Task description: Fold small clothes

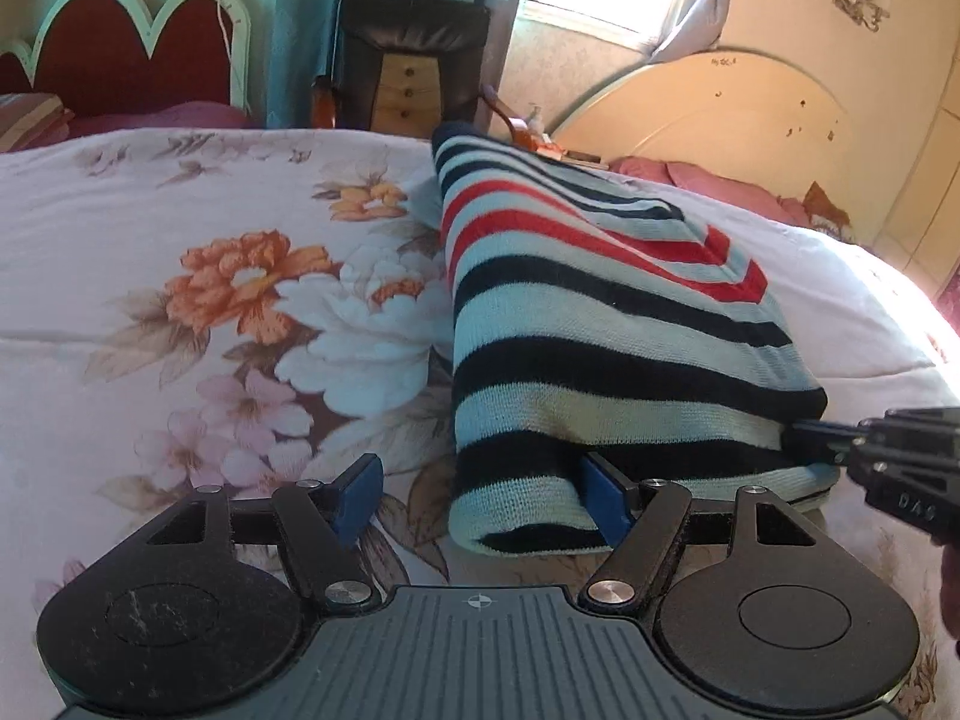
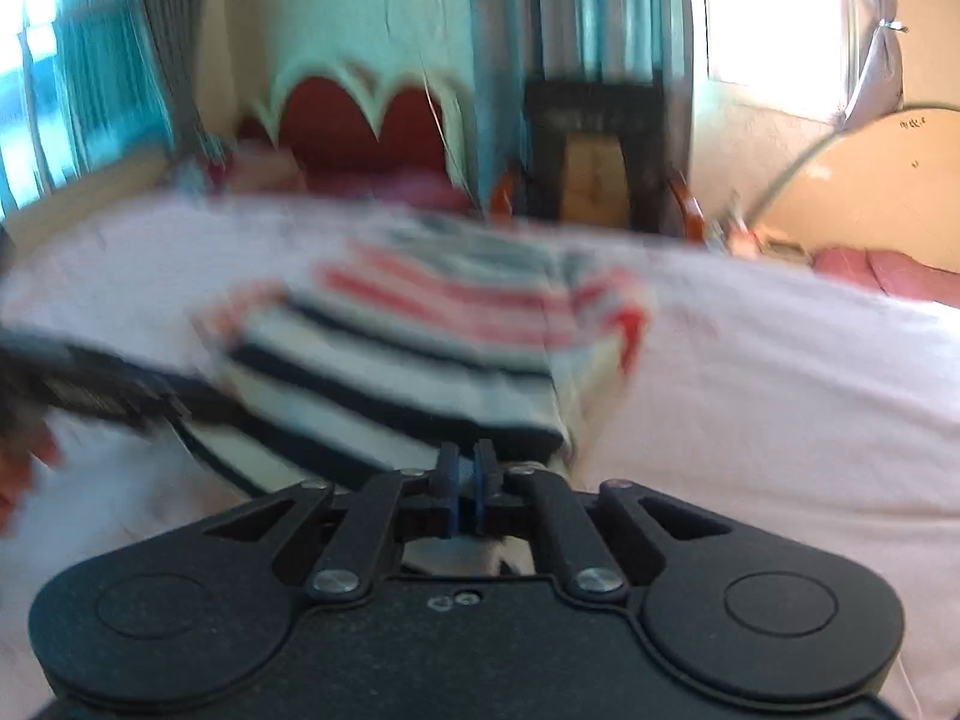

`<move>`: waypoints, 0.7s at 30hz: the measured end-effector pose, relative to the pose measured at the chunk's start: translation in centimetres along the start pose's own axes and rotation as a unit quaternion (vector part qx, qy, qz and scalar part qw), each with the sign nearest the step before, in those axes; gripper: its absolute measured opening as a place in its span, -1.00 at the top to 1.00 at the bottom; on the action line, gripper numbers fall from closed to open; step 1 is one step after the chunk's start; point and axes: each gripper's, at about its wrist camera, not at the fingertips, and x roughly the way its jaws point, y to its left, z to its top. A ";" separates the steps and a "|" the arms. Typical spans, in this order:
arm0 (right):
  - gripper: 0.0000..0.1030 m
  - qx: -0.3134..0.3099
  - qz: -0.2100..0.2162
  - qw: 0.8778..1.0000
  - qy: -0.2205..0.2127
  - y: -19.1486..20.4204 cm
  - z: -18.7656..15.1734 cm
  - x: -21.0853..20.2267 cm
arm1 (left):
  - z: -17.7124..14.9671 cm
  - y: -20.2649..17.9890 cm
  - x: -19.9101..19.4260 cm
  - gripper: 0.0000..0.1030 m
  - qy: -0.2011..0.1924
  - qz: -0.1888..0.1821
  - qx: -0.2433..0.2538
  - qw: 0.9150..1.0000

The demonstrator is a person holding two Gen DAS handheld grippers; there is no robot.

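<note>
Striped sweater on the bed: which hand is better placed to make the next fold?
Probably the right. The right tool looks shut on the striped sweater at its near edge, so it could carry that edge over. The left tool is open around a corner.

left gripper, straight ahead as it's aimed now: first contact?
Probably the striped knit garment. The open left gripper already has the near folded edge between its fingers, the right one beside or under the cloth. Beyond is the floral bedspread; depth is uncertain.
</note>
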 end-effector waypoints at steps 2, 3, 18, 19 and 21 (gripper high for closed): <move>1.00 0.000 0.005 1.000 -0.008 0.0 -1.2 0.6 | -0.2 -0.1 0.1 -0.40 -0.004 0.006 -0.005 1.000; 1.00 0.001 0.000 1.000 -0.007 0.2 -1.2 0.4 | -0.2 -0.1 0.1 -0.40 -0.003 0.007 -0.008 1.000; -0.33 0.357 0.132 0.924 -0.028 -12.5 1.0 0.0 | 7.5 4.1 4.0 -0.80 0.012 -0.116 -0.122 0.986; -0.32 0.373 0.139 0.917 -0.021 -13.2 0.9 0.8 | 7.4 4.1 5.0 -0.63 0.030 -0.122 -0.124 0.984; -0.32 0.393 0.157 0.906 -0.008 -14.1 0.7 2.2 | 7.2 4.1 6.5 -0.61 0.056 -0.134 -0.125 0.982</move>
